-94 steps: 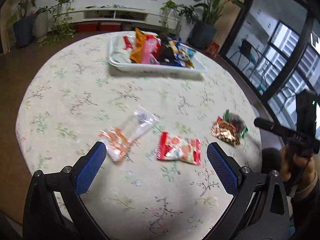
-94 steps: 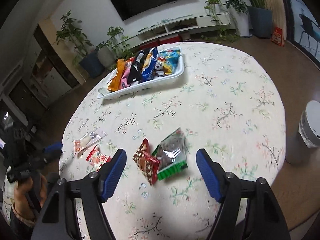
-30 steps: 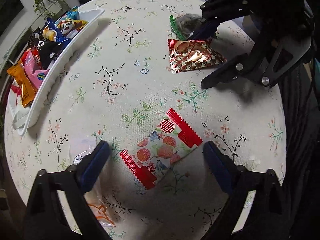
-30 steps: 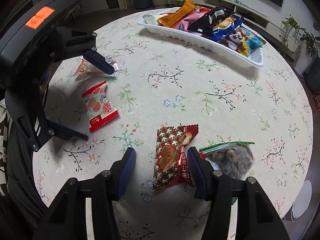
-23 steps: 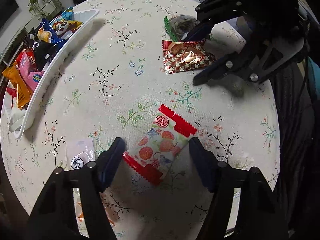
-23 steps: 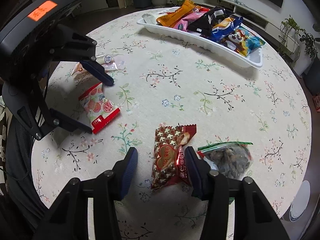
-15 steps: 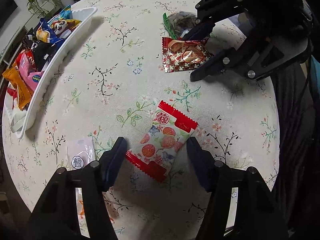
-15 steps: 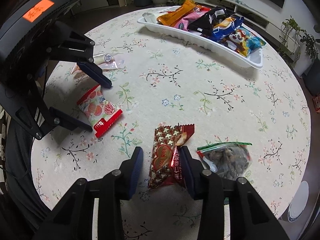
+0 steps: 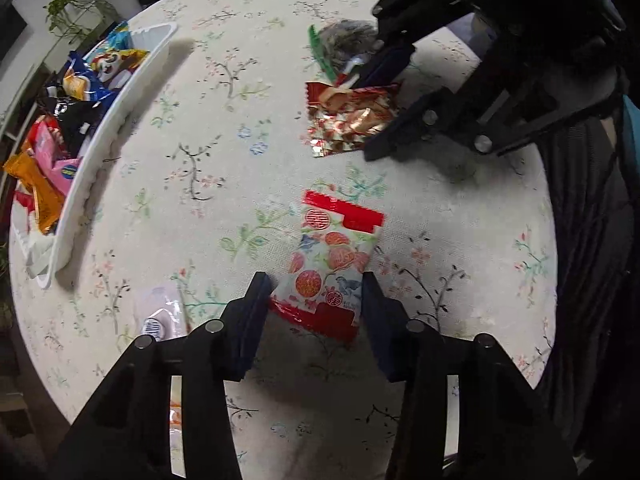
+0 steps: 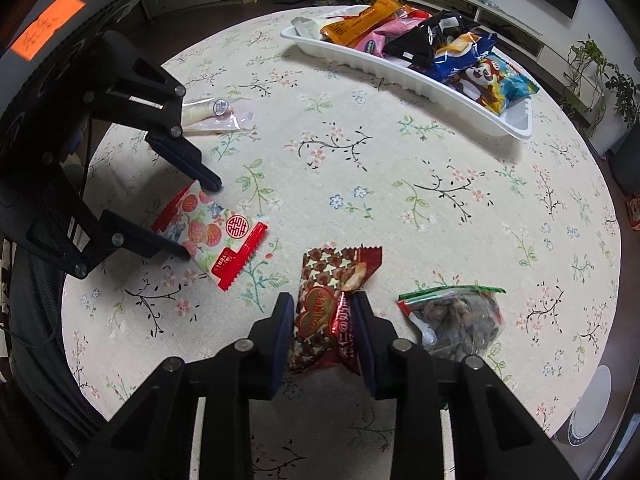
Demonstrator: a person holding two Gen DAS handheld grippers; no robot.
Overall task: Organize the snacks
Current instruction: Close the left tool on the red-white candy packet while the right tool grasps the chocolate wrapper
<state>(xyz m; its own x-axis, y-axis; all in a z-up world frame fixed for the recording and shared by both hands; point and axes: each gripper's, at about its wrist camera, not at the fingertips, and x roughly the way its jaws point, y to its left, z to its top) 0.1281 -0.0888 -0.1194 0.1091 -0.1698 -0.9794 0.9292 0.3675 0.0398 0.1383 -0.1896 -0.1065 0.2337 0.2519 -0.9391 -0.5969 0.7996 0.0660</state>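
My left gripper (image 9: 316, 292) is shut on the near end of a red and white fruit-print packet (image 9: 334, 258), which lies on the flowered tablecloth. My right gripper (image 10: 322, 314) is shut on a dark red star-print packet (image 10: 332, 312). In the left wrist view the right gripper (image 9: 384, 104) sits over that packet (image 9: 352, 120). In the right wrist view the left gripper (image 10: 192, 216) straddles the fruit-print packet (image 10: 212, 232). A white tray (image 10: 404, 76) full of snack packets stands at the far side of the table.
A clear bag of dark snacks with a green strip (image 10: 456, 316) lies right of my right gripper. A clear orange and white packet (image 10: 216, 114) lies far left. A white bin (image 10: 592, 400) stands on the floor beyond the table edge.
Both grippers have lowered and closed in. The left jaws narrowed around the fruit-print packet, and the right jaws narrowed around the star-print packet, which now bulges between them.
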